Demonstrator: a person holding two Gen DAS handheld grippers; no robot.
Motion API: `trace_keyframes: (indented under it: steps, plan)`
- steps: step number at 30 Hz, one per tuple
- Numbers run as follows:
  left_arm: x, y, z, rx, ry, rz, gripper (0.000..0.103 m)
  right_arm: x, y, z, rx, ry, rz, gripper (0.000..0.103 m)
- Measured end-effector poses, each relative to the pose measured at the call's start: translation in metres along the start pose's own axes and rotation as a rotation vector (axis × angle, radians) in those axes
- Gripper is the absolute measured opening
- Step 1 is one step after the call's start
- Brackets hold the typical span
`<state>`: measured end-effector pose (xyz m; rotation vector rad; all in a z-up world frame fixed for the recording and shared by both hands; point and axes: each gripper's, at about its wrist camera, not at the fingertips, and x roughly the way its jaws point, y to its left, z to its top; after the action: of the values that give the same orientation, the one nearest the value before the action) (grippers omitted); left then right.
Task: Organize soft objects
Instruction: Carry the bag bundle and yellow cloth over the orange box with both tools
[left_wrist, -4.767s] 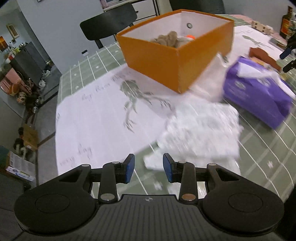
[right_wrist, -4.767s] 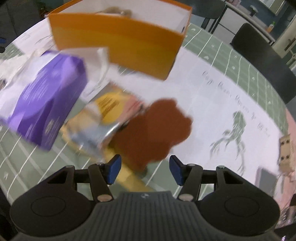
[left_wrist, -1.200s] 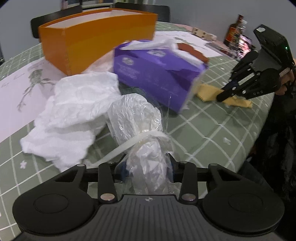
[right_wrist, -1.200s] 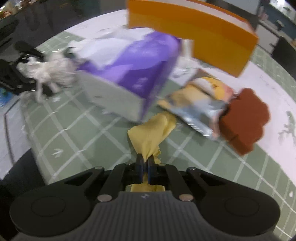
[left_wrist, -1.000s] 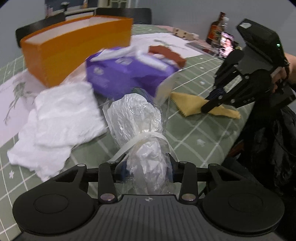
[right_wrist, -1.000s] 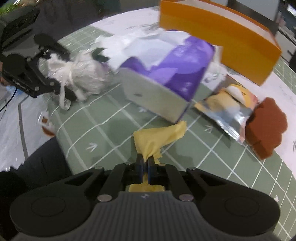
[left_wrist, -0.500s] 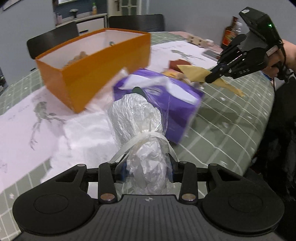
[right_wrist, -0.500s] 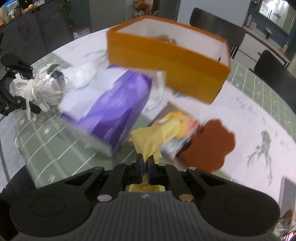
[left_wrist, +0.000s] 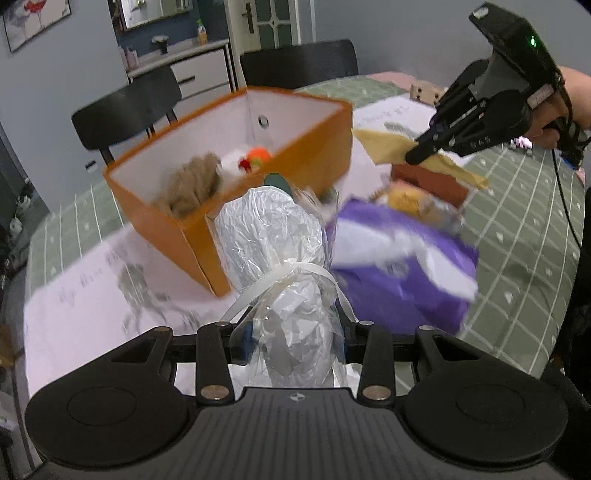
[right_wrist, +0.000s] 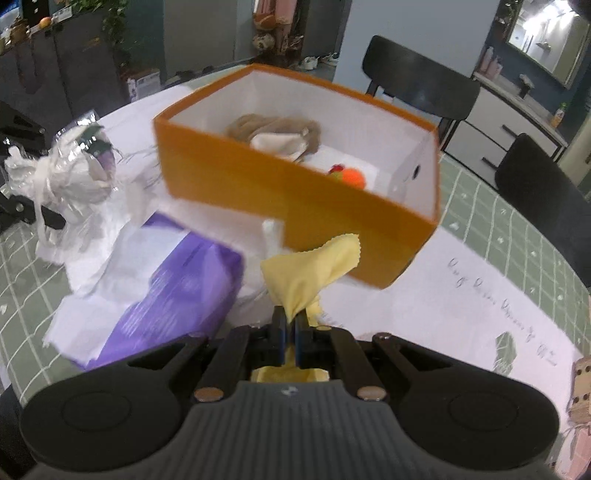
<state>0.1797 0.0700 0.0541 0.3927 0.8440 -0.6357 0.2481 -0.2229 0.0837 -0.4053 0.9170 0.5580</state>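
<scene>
My left gripper (left_wrist: 293, 338) is shut on a clear plastic bag tied with a white strip (left_wrist: 273, 243), held above the table in front of the orange box (left_wrist: 306, 155). My right gripper (right_wrist: 290, 326) is shut on a yellow cloth (right_wrist: 314, 273), held near the box's front wall (right_wrist: 277, 199). The right gripper and its cloth (left_wrist: 388, 147) also show in the left wrist view, right of the box. The bag (right_wrist: 70, 177) shows at the left of the right wrist view. The box holds a brown fuzzy item (right_wrist: 273, 129) and an orange toy (right_wrist: 352, 177).
A purple tissue pack (left_wrist: 399, 266) with white tissue lies right of the box, also seen in the right wrist view (right_wrist: 166, 295). A brown item (left_wrist: 428, 181) and a snack packet (left_wrist: 406, 199) lie behind it. White paper sheets (right_wrist: 461, 314) cover the green checked tablecloth. Black chairs (left_wrist: 125, 110) stand behind.
Both grippers have risen and moved toward the orange box with their loads. The box's inside now shows in both views.
</scene>
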Motion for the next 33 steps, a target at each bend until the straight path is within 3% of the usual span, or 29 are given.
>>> trace_keyframes:
  steps: [15,25,33]
  plan:
    - [0.022,0.014,0.122,0.087,-0.100,-0.010,0.045,-0.018,-0.020,0.083,-0.046,-0.116,-0.027,0.001]
    - [0.074,0.036,0.173,0.032,-0.070,-0.006,0.045,0.012,-0.053,0.140,-0.007,-0.129,-0.071,0.001]
    - [0.120,0.056,0.183,-0.029,0.002,0.013,0.045,0.054,-0.079,0.161,0.054,-0.077,-0.101,0.001]
